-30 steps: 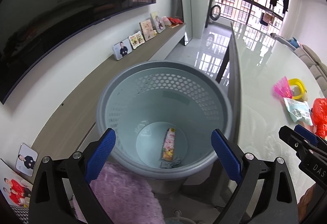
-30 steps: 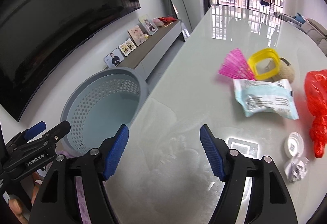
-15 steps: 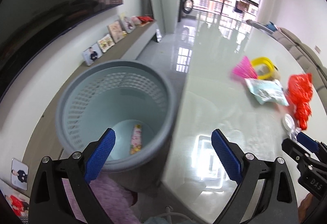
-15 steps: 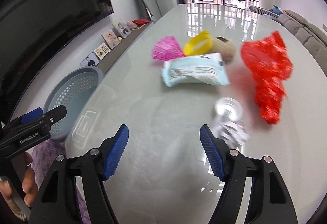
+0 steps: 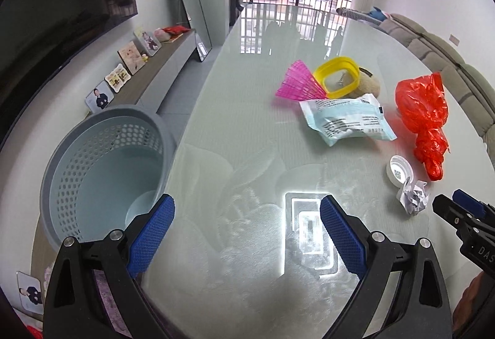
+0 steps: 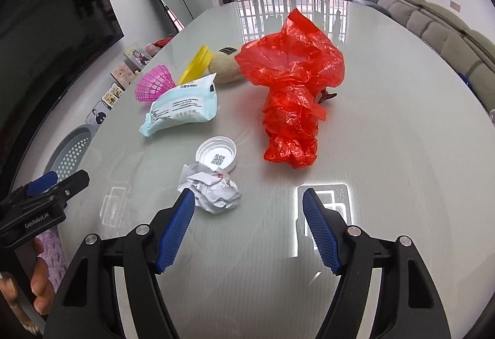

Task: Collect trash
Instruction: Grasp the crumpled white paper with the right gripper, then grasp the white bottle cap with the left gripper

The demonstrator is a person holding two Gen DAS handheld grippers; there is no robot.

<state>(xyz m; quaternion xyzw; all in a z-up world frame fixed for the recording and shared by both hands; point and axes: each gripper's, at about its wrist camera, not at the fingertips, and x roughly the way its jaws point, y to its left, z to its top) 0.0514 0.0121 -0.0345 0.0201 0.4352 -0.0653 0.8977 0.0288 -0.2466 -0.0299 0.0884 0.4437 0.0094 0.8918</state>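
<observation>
Trash lay on the table (image 6: pixel 386 153): crumpled paper (image 6: pixel 213 189) partly behind the right gripper's (image 6: pixel 249 224) wide, empty jaws, then cap (image 6: pixel 216 155), packet (image 6: pixel 182 110), red bag (image 6: pixel 290 91). Left gripper (image 5: pixel 246 238) gaped empty too; the table edge cut off the basket (image 5: pixel 102 165).

Red plastic bag (image 6: pixel 292 85); pale blue and white printed wrapper (image 6: pixel 182 108); white crumpled paper (image 6: pixel 213 187); white cap (image 6: pixel 216 153). Pink ribbed piece (image 6: pixel 154 85) and yellow ring (image 5: pixel 337 77) are noted. Grey perforated basket (image 5: pixel 102 165); pale green glossy table (image 6: pixel 386 153).
</observation>
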